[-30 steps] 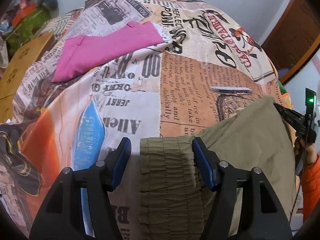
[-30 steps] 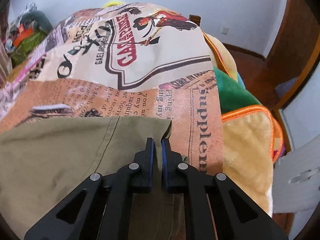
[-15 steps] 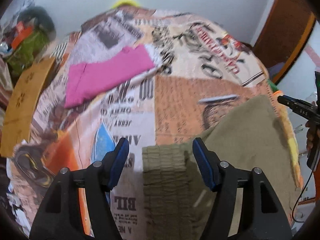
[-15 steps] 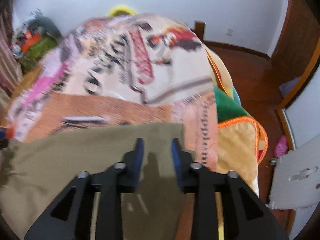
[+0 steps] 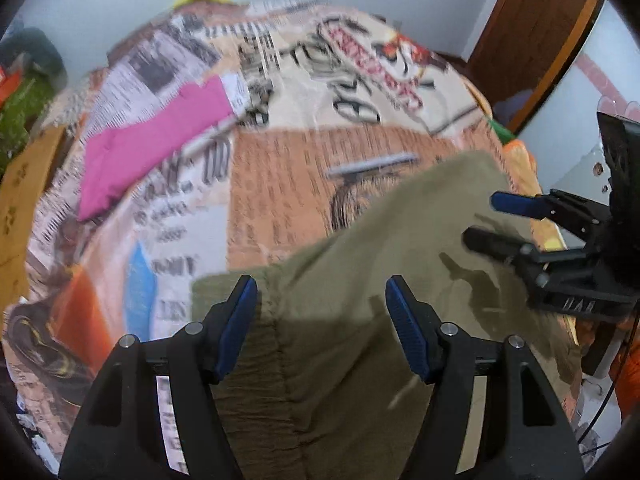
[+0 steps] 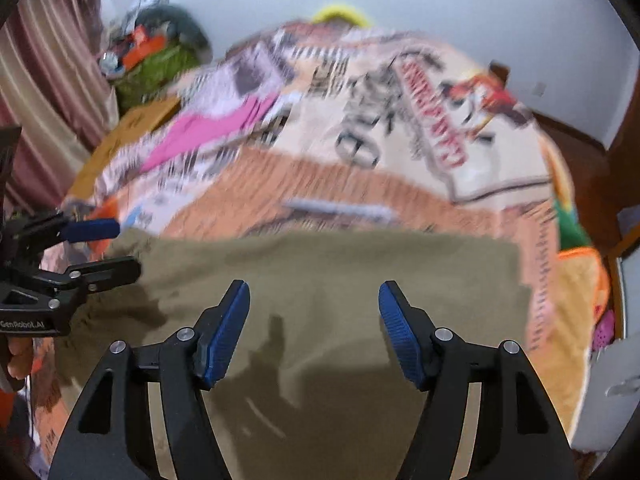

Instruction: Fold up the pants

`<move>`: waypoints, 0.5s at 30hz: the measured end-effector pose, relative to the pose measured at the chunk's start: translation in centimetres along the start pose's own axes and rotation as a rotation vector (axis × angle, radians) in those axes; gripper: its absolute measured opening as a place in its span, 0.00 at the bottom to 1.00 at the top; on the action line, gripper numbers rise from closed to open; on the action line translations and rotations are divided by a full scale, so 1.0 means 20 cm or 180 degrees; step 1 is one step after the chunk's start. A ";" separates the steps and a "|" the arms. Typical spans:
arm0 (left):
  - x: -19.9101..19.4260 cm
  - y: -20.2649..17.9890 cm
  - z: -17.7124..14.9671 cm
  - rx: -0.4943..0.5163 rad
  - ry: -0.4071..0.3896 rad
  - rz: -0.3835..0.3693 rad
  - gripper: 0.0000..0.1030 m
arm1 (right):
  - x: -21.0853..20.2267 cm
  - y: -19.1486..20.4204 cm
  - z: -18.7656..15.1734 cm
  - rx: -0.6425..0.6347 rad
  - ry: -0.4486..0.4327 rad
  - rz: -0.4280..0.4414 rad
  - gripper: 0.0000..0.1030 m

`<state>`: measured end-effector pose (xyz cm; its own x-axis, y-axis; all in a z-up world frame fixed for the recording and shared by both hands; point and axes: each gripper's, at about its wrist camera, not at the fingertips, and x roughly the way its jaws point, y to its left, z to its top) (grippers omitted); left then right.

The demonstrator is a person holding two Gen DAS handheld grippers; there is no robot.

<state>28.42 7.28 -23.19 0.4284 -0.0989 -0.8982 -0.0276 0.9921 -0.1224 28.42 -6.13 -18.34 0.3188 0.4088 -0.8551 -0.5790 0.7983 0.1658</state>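
Olive green pants (image 5: 360, 288) lie flat at the near edge of a bed with a newspaper-print cover (image 5: 280, 168); they also fill the lower part of the right wrist view (image 6: 340, 280). My left gripper (image 5: 320, 300) is open and empty above the pants' elastic waistband end. My right gripper (image 6: 314, 308) is open and empty above the pants' other end. The right gripper shows at the right of the left wrist view (image 5: 492, 220), and the left gripper shows at the left of the right wrist view (image 6: 116, 248). Both views are motion-blurred.
A folded pink garment (image 5: 156, 140) lies further back on the bed, also in the right wrist view (image 6: 208, 136). A cardboard box (image 5: 20, 184) and clutter stand at the left. Orange and green blankets (image 6: 576, 264) hang at the right edge. A wooden door (image 5: 532, 40) stands behind.
My right gripper has opened and let go of the pants' corner. Both grippers have lifted and drawn back from the pants, which now lie flat.
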 end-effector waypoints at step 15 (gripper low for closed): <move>0.01 -0.01 -0.18 0.0306 -0.0022 0.0417 0.72 | 0.04 -0.01 -0.26 -0.0057 0.0382 0.0028 0.62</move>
<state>25.24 6.72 -24.81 0.4329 0.0320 -0.9009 0.0028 0.9993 0.0369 24.84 -8.32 -21.63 0.2222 0.3589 -0.9065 -0.5950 0.7865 0.1656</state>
